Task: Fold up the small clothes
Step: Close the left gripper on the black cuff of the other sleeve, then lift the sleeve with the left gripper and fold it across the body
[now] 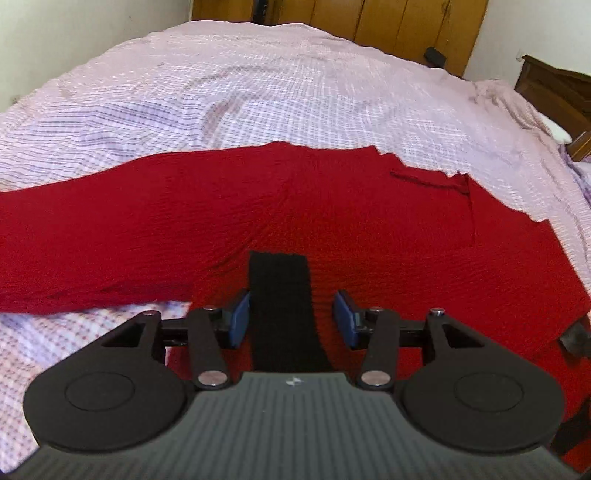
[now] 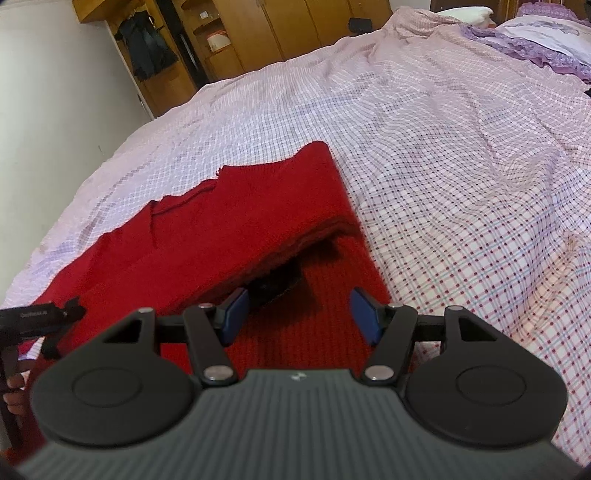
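A red knit garment [image 1: 258, 206] lies spread on the bed, one sleeve stretching left. A black knit strip [image 1: 282, 310] lies on it, running between the blue pads of my left gripper [image 1: 291, 317], which is open just above the cloth. In the right wrist view the red garment [image 2: 229, 221] has a layer folded over, with a dark gap and a black piece [image 2: 277, 286] under the fold. My right gripper [image 2: 299, 314] is open over the garment's lower right part, its left pad [image 2: 232, 314] near the fold's edge. The left gripper's body [image 2: 33, 321] shows at the left edge.
The bed is covered by a pink-and-white checked sheet [image 1: 280, 85] with wrinkles. Wooden wardrobes [image 2: 258, 29] stand behind the bed. A purple frilled pillow [image 2: 546, 33] lies far right. A dark wooden headboard [image 1: 557, 92] is at the right.
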A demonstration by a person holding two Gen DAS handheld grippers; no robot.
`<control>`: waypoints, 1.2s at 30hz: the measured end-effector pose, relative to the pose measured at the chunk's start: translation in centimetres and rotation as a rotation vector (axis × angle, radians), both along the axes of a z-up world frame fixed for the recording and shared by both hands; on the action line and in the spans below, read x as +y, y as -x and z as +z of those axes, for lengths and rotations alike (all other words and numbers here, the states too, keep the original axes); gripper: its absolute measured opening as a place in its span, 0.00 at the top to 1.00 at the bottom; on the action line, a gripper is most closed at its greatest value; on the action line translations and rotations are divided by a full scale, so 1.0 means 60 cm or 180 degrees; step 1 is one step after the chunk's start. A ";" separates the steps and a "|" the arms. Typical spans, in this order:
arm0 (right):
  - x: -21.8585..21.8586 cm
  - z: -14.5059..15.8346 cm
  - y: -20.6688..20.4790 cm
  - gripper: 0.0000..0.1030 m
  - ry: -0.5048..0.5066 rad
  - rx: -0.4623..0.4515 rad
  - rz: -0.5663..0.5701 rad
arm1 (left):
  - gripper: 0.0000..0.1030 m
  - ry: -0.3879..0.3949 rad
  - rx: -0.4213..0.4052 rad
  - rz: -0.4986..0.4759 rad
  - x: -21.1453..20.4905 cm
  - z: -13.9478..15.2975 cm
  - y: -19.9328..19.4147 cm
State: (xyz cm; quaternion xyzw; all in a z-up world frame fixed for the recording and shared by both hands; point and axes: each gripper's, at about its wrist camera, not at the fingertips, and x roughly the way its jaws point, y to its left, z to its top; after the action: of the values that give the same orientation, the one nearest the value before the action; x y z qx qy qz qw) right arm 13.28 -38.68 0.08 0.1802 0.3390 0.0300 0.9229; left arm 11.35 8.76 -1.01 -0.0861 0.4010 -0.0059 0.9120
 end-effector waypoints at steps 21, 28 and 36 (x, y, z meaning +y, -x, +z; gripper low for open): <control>-0.009 -0.017 -0.067 0.51 0.0659 -0.0119 -0.0484 | 0.86 -0.0118 -0.0764 -0.0353 -0.052 0.132 -0.064; -0.016 -0.020 -0.066 0.51 0.0579 -0.0043 -0.0443 | 0.86 -0.0424 -0.0367 -0.0266 -0.047 0.077 -0.139; -0.023 0.042 -0.041 0.51 0.0728 -0.0001 0.0090 | 0.85 -0.0337 -0.0153 -0.0256 -0.026 0.012 -0.134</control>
State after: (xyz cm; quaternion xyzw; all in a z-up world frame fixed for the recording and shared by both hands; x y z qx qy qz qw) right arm 15.73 -40.06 2.61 0.0690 0.3425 0.0042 0.9370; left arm 19.36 7.18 -0.29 -0.0213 0.3818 -0.0234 0.9237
